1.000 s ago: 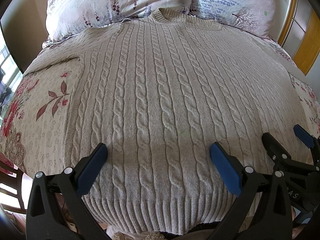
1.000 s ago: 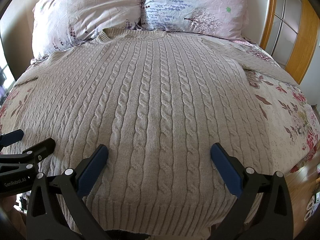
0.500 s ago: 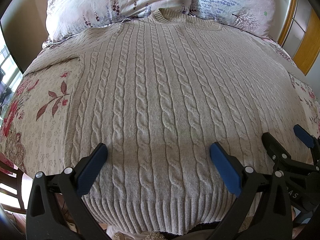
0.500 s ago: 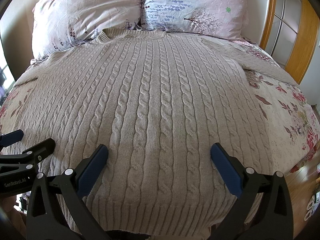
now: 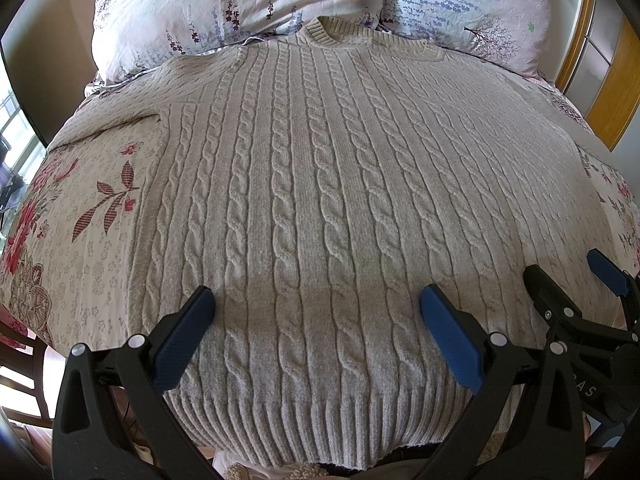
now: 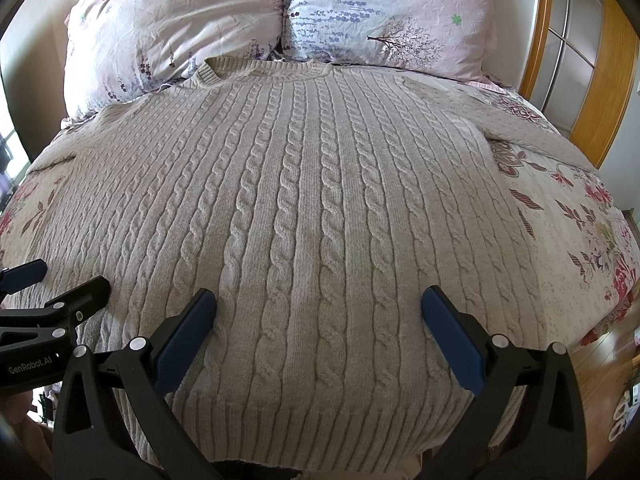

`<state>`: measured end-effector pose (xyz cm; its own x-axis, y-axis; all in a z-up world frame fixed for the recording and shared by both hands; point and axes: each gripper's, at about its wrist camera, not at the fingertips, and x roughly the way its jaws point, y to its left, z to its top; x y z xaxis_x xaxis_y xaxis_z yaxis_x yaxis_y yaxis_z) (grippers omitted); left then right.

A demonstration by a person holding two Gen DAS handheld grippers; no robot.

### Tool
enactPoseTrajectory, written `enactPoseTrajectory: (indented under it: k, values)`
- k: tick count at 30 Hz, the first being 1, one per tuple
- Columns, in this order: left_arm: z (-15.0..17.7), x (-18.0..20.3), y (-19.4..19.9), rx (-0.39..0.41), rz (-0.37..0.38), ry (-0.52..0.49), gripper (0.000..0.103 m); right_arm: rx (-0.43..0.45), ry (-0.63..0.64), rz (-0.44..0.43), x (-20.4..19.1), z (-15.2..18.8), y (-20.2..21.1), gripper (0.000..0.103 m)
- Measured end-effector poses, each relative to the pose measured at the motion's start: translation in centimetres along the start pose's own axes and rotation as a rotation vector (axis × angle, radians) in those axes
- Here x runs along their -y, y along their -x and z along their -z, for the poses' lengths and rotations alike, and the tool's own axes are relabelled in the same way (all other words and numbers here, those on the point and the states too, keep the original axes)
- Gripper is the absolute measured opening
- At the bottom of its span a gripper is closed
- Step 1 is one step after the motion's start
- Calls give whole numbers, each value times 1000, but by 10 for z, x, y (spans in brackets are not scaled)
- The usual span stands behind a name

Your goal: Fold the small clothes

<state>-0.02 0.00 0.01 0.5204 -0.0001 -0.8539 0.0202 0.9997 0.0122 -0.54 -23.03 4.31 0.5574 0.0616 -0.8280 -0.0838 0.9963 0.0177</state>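
Observation:
A beige cable-knit sweater point(image 5: 320, 200) lies flat and face up on the bed, collar toward the pillows, ribbed hem nearest me; it also shows in the right wrist view point(image 6: 312, 216). Its sleeves spread out to both sides. My left gripper point(image 5: 316, 320) is open and empty, hovering over the hem's left half. My right gripper point(image 6: 318, 320) is open and empty over the hem's right half. Each gripper shows in the other's view: the right gripper point(image 5: 576, 280) at the right edge, the left gripper point(image 6: 60, 280) at the left edge.
The bed has a floral sheet point(image 5: 80, 220), also seen in the right wrist view point(image 6: 580, 248). Two pink floral pillows point(image 6: 168, 32) point(image 6: 380, 12) lie at the head. A wooden-framed cabinet point(image 6: 592, 60) stands to the right. A wooden chair point(image 5: 20, 360) is at the lower left.

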Motion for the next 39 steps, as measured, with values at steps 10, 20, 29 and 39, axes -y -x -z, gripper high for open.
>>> enactPoseTrajectory:
  k: [10,20,29,39]
  values:
    - [-3,1,1,-10,1,-8,101,-6,10,-7,-1,0,-1,102]
    - [-13,0,-5,-28,24,-51,101,26,102,-107,7,-5,-6,102]
    - [-51,-21,1,108,53,-49,101,93,-362,-165,158,-78,-10,91]
    - [-108,-36,-1,215,137,-52,101,-20,-900,-76,325,-101,-74,59]
